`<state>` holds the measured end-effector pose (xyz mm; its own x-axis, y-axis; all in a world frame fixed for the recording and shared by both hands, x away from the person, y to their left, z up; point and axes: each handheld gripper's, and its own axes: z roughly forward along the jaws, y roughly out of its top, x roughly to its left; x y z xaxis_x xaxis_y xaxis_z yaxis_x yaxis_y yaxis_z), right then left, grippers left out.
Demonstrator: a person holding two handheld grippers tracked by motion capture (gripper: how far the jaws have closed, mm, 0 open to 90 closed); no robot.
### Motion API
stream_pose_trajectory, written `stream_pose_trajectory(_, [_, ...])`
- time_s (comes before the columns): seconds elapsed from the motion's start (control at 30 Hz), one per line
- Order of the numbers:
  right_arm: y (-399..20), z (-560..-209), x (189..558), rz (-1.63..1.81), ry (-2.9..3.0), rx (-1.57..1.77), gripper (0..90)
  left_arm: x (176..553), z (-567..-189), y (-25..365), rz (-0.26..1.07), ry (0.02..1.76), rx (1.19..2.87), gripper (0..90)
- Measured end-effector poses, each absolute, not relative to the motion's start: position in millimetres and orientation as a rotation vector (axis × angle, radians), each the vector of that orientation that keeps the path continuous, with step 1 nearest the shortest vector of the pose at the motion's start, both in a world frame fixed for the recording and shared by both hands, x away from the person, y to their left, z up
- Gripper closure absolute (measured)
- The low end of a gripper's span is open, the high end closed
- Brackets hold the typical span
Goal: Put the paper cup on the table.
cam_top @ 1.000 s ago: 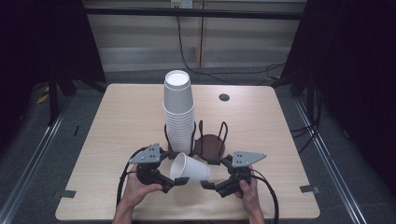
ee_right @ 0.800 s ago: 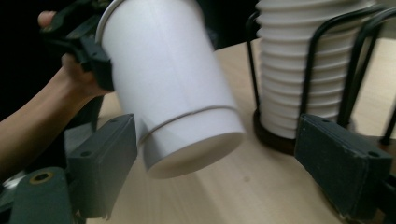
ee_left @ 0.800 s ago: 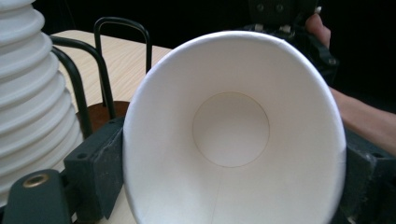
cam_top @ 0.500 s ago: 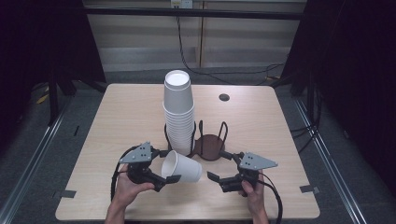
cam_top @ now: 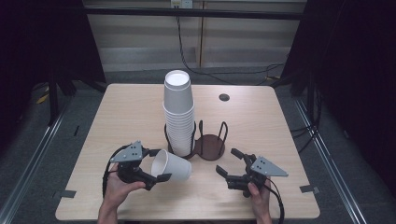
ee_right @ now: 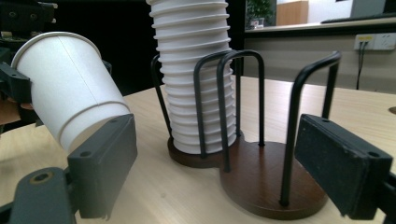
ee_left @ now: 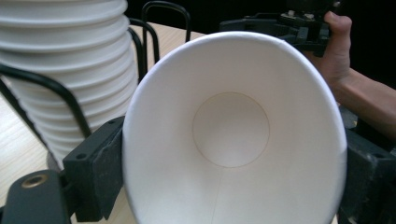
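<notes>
Left tool [cam_top: 156, 165] pinching paper cup [cam_top: 171, 164] sideways near rim; right tool [cam_top: 229, 162] spread, empty, beside cup rack [cam_top: 208, 145].

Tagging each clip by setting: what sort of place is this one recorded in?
Probably a lab or office room set up for recording. A lone wooden table stands between dark curtains, cables trail along the back wall, and the right gripper view shows a wall socket and a desk behind.
</notes>
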<state>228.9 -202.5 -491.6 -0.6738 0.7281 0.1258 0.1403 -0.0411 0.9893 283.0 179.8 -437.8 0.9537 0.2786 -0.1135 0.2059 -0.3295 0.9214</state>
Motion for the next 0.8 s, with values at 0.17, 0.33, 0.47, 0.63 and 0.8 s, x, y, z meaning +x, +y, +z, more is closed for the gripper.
stream_pose_trajectory(0.17, [-205, -498, 227, 1.723, 1.723, 0.909, 12.8, 285, -433, 190, 0.118, 0.378, 1.951, 11.7])
stream_pose_trajectory(0.33, [-205, -504, 227, 1.666, 1.709, 0.92, 12.8, 288, -429, 201, 0.162, 0.418, 1.976, 11.6])
stream_pose_trajectory(0.47, [-206, -509, 226, 1.644, 1.71, 0.924, 12.8, 291, -428, 205, 0.194, 0.469, 2.012, 11.5])
stream_pose_trajectory(0.63, [-209, -510, 224, 1.65, 1.68, 0.915, 12.8, 294, -423, 211, 0.197, 0.485, 2.031, 11.4])
stream_pose_trajectory(0.8, [-208, -510, 223, 1.64, 1.686, 0.904, 12.8, 301, -419, 218, 0.219, 0.528, 2.064, 11.3])
